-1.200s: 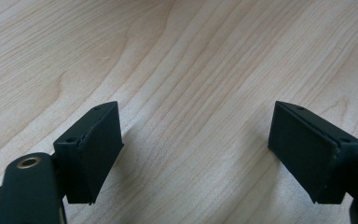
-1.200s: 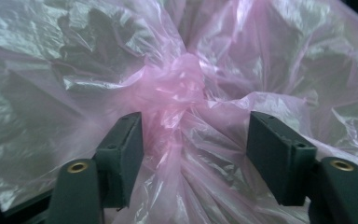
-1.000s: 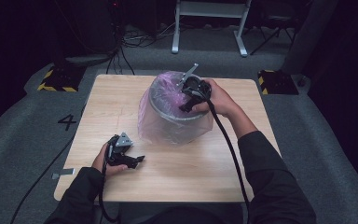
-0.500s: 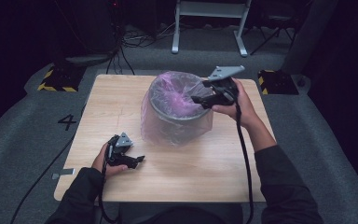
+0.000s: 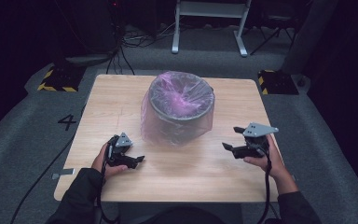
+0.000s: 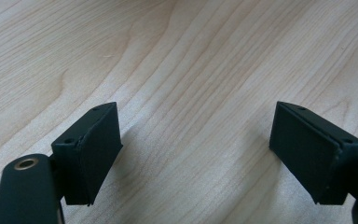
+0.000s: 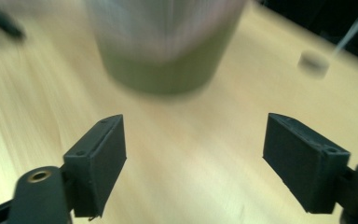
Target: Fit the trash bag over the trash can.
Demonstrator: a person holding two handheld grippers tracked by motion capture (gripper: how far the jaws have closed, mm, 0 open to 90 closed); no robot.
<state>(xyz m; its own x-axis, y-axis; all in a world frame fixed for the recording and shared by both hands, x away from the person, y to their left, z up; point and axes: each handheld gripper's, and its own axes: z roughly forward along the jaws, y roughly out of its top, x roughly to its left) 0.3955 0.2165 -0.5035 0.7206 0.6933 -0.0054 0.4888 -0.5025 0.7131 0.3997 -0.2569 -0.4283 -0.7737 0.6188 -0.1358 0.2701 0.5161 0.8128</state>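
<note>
So the main thing here is a round grey bin [image 5: 181, 112] lined with a thin, crinkly, see-through pink-purple plastic bag [image 5: 151, 123], sitting a bit above the middle of the high view on a pale wood-grain worktop [image 5: 200, 172] with rounded corners. The bag is folded over the rim and hangs loose down the outside, bunching at the base, shiny where the light hits it. The left gripper [image 5: 137, 160] sits in the lower left part of that frame, just off the bin's lower left, held low over the wood with its jaws spread and nothing between them. The right gripper [image 5: 230, 138], with its flat grey three-cornered plate on top, is in the lower right, well apart from the bin; its jaws have just been opening and they stand wide with only bare wood between them. The left gripper view gets you what the overhead shot can't: the matte black, blocky wedge-shaped pads [image 6: 95, 154] up close and the fine wavy grain lines of the worktop right under them. The right gripper view is motion-blurred, but it looks at the bin from the side, at the top of the frame, so you see its straight, slightly tapering grey wall with the filmy bag over the upper part. The floor around the worktop is grey carpet [image 5: 23, 149] with a number 4 marked at the left.
</note>
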